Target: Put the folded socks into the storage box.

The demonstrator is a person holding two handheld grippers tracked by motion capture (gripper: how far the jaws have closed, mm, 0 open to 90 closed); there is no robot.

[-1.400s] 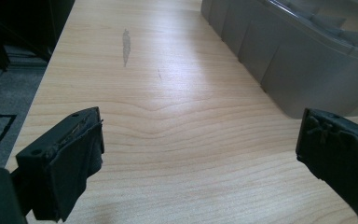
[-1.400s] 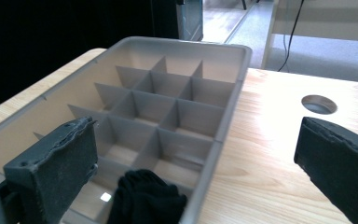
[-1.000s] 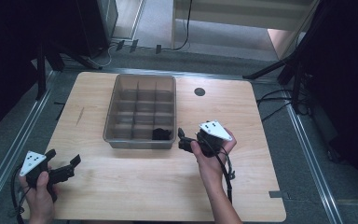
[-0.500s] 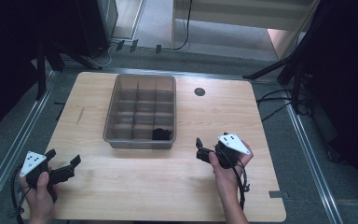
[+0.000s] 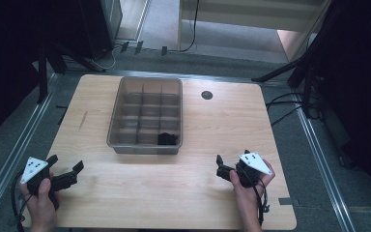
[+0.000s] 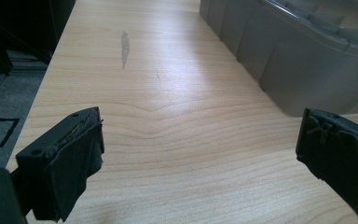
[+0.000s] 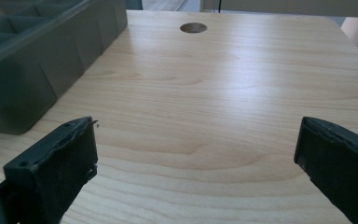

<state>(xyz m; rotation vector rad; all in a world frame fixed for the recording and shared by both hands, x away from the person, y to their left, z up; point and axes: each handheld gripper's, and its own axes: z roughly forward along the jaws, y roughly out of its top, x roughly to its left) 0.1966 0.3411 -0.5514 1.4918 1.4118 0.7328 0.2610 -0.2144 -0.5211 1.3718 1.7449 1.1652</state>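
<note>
A grey plastic tray [image 5: 121, 112] with several compartments stands at the middle of the wooden table [image 5: 222, 121]. A small black object [image 5: 168, 138] lies in its front right compartment. My left gripper [image 5: 66, 163] is held near the front left corner, open and empty, and points toward the tray. My right gripper [image 5: 220, 166] is at the front right, also open and empty. In the left gripper view the jaws [image 6: 200, 135] stand wide apart over bare wood, the tray wall [image 6: 298, 60] ahead at the right. In the right gripper view the jaws [image 7: 198, 140] are wide apart, the tray [image 7: 32, 70] at the left.
A round cable hole [image 5: 206, 95] is set in the table behind and to the right of the tray, also seen as the hole [image 7: 193, 27]. A grey smear [image 6: 125, 46] marks the wood at the left. Metal rails and cables run along the floor around the table.
My right gripper has drawn back from beside the tray's front right corner to the front right of the table. The left gripper has hardly moved.
</note>
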